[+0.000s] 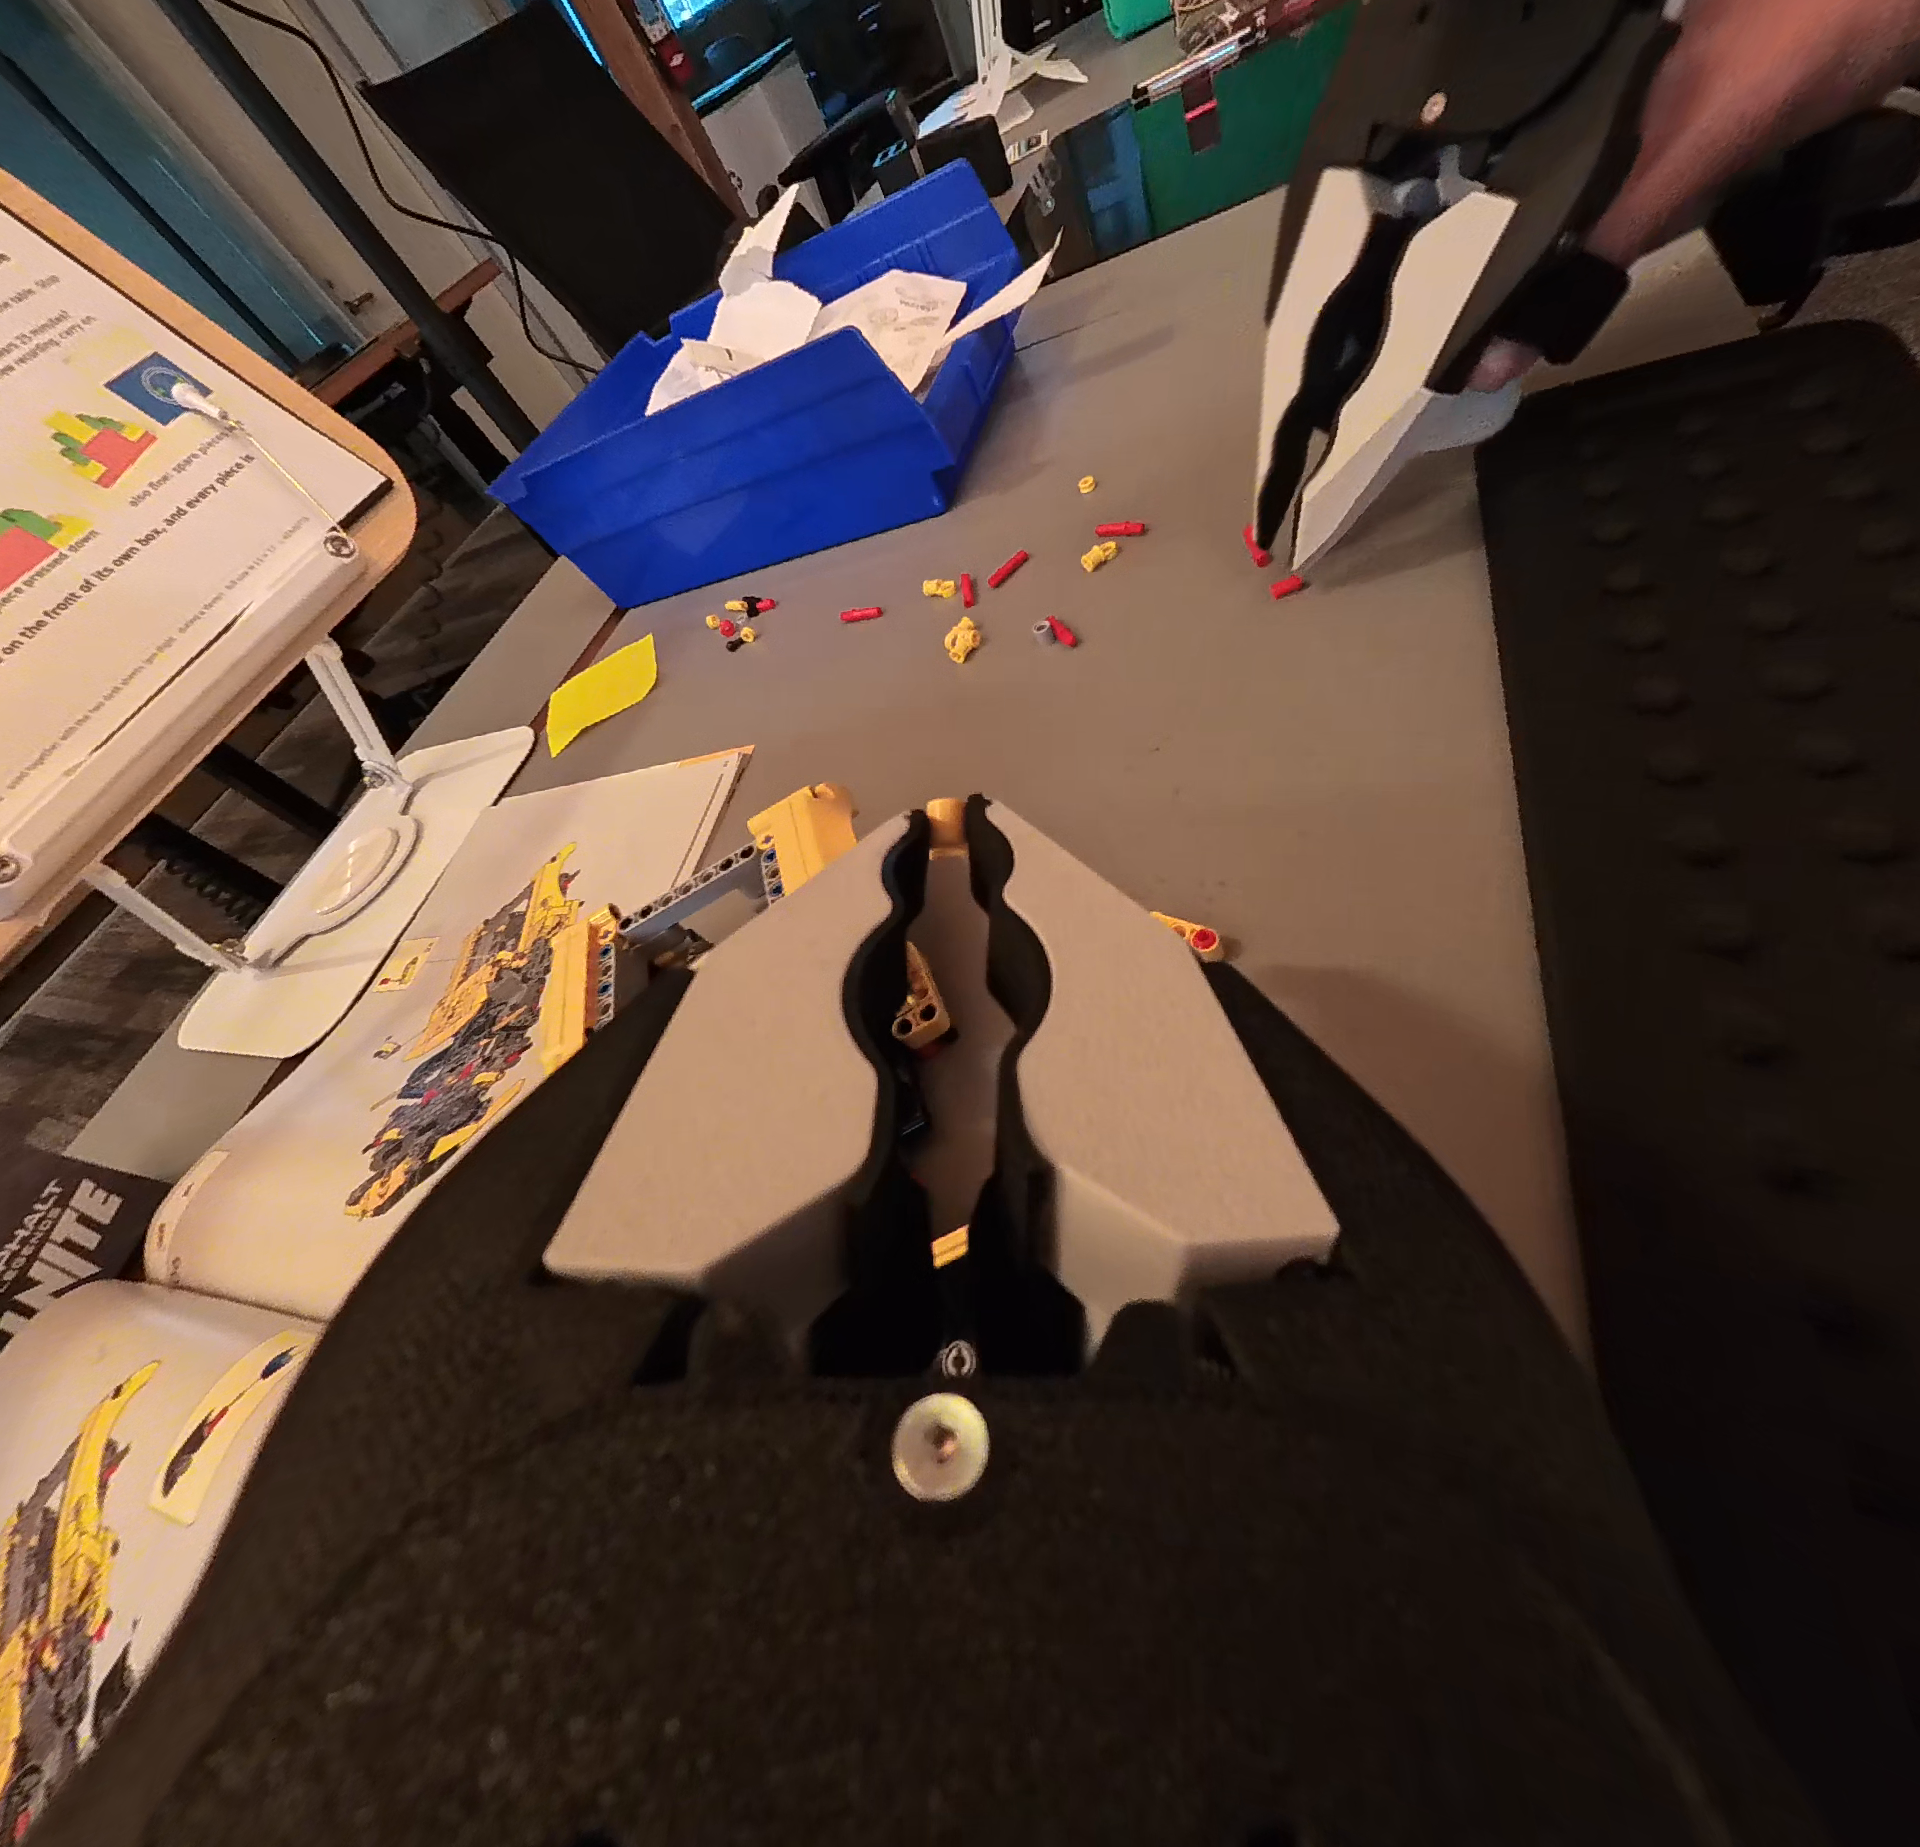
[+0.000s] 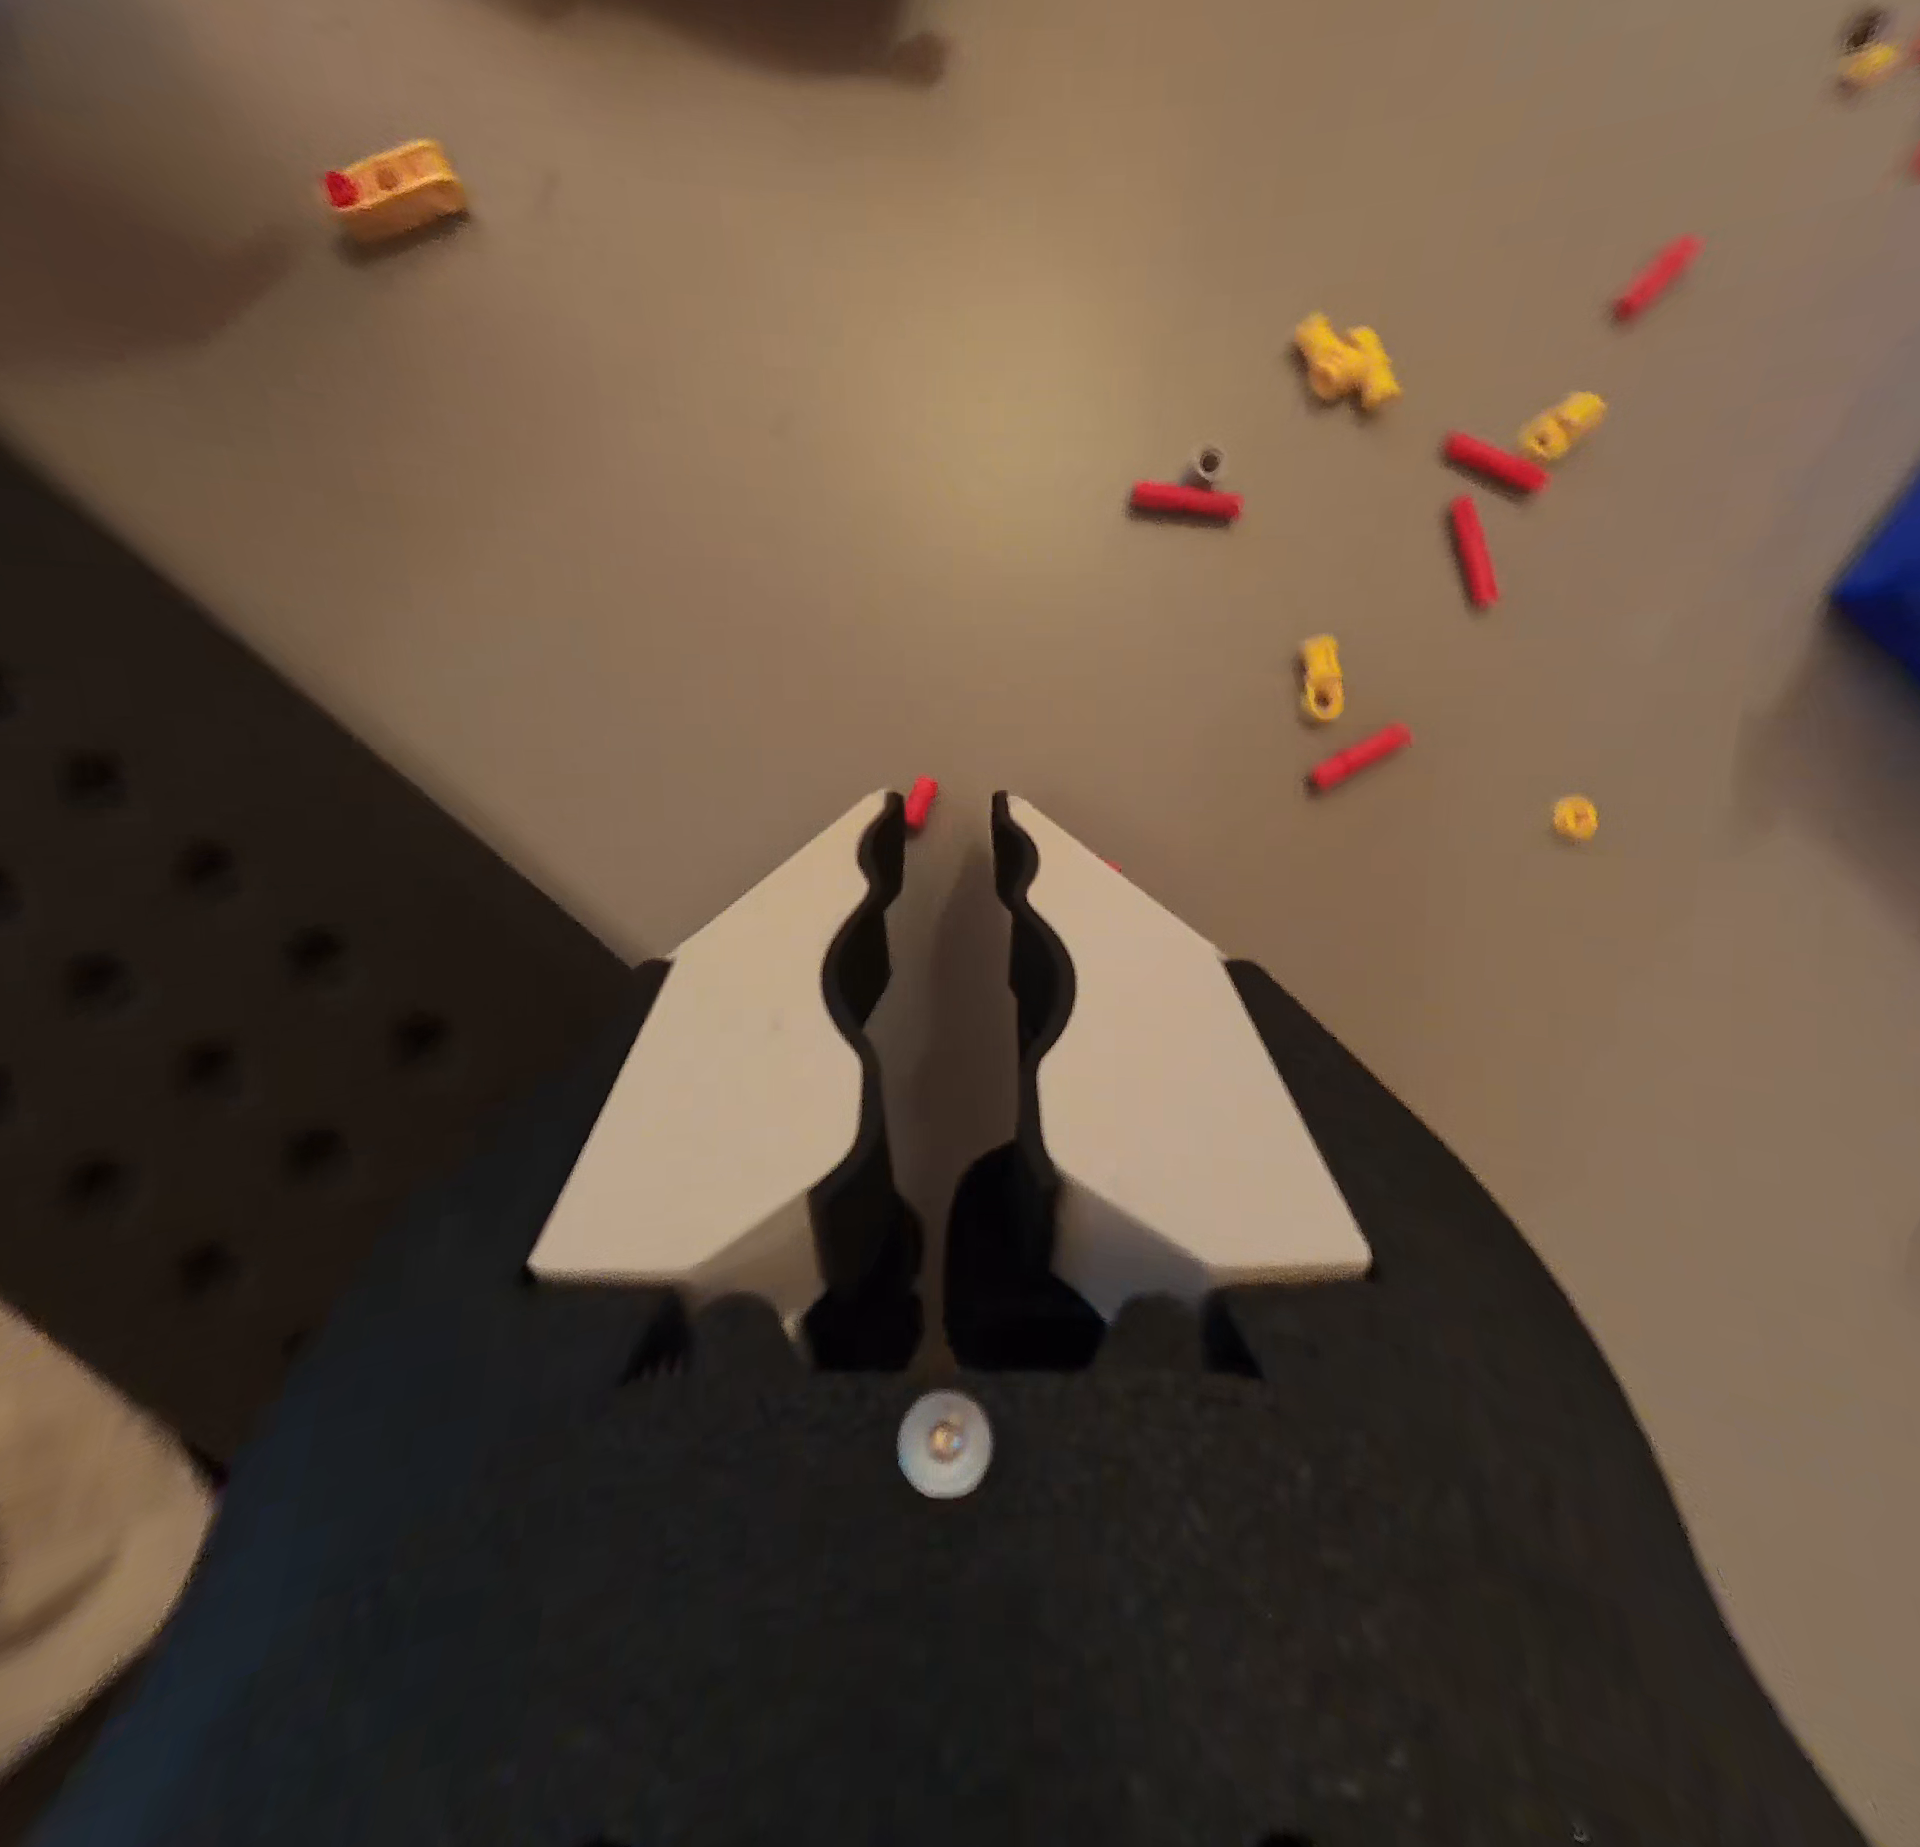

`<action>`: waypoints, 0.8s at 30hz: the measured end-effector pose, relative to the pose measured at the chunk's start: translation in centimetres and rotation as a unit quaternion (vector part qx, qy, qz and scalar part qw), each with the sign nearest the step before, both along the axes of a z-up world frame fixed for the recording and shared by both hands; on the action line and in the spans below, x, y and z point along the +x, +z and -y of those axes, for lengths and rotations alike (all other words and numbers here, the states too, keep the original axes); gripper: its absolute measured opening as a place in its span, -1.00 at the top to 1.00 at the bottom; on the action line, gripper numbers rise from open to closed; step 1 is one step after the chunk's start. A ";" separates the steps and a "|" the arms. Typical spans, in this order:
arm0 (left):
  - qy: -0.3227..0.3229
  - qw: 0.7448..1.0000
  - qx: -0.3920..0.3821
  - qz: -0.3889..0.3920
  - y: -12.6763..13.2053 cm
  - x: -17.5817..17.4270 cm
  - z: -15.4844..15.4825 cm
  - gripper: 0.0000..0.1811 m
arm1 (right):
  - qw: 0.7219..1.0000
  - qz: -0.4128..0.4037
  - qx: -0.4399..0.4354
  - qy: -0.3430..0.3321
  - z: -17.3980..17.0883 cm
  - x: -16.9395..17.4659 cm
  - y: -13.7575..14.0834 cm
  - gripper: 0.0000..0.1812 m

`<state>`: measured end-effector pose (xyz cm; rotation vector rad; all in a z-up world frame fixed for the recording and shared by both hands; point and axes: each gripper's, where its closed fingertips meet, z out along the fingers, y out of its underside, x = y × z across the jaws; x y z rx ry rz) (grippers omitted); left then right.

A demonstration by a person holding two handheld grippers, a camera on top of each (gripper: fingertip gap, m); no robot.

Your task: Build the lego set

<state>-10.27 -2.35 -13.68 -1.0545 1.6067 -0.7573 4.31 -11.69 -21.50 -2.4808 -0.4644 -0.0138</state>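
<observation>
While the left gripper (image 1: 948,823) sits low over the near part of the grey table (image 1: 1195,737), its jaws are nearly closed, with a small tan piece (image 1: 943,816) showing right at their tips; whether they pinch it I cannot tell. Under and behind that gripper lies the partly built yellow and grey model (image 1: 727,888), its left end resting on the open manual (image 1: 499,966). A small yellow beam (image 1: 1195,933) with a red pin lies just right of the gripper.

Farther out, the right gripper (image 2: 945,810) points steeply down at the table with its jaws open by a narrow gap and nothing between them. One short red pin (image 2: 921,800) lies at the left fingertip, and a second shows only as a sliver by the right finger. From the left wrist view the same two pins sit at the tips, one touching and one just beside.

Loose red pins (image 2: 1184,501) and yellow connectors (image 2: 1345,361) are scattered across the middle of the table, between the grippers and a blue bin (image 1: 769,447) holding crumpled paper bags. A yellow note (image 1: 603,694) lies near the manual. A black mat (image 1: 1704,758) covers the table's right side.
</observation>
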 end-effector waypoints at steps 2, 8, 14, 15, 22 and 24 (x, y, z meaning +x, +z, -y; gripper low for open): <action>0.000 1.000 -0.001 -0.002 -0.1 0.0 0.0 0.92 | 1.000 0.007 0.007 -0.020 0.4 0.0 -0.3 0.83; -0.001 1.000 0.002 -0.003 -0.1 0.1 0.1 0.92 | 0.999 -0.007 0.018 -0.038 0.1 -0.6 -0.8 0.87; -0.001 1.000 0.000 -0.003 -0.1 0.1 0.1 0.92 | 0.998 -0.032 -0.010 -0.045 0.1 -0.8 -1.2 0.95; -0.002 1.000 0.001 -0.004 -0.2 0.1 0.2 0.92 | 0.998 -0.035 -0.016 -0.041 0.1 -0.8 -1.2 0.95; -0.016 1.000 0.007 0.003 0.1 0.2 1.0 0.92 | 0.984 0.046 0.024 0.169 -2.4 -7.0 2.1 0.95; -0.021 1.000 0.009 0.005 0.2 0.2 1.2 0.92 | 0.968 0.060 0.074 0.234 -3.9 -10.3 4.4 0.95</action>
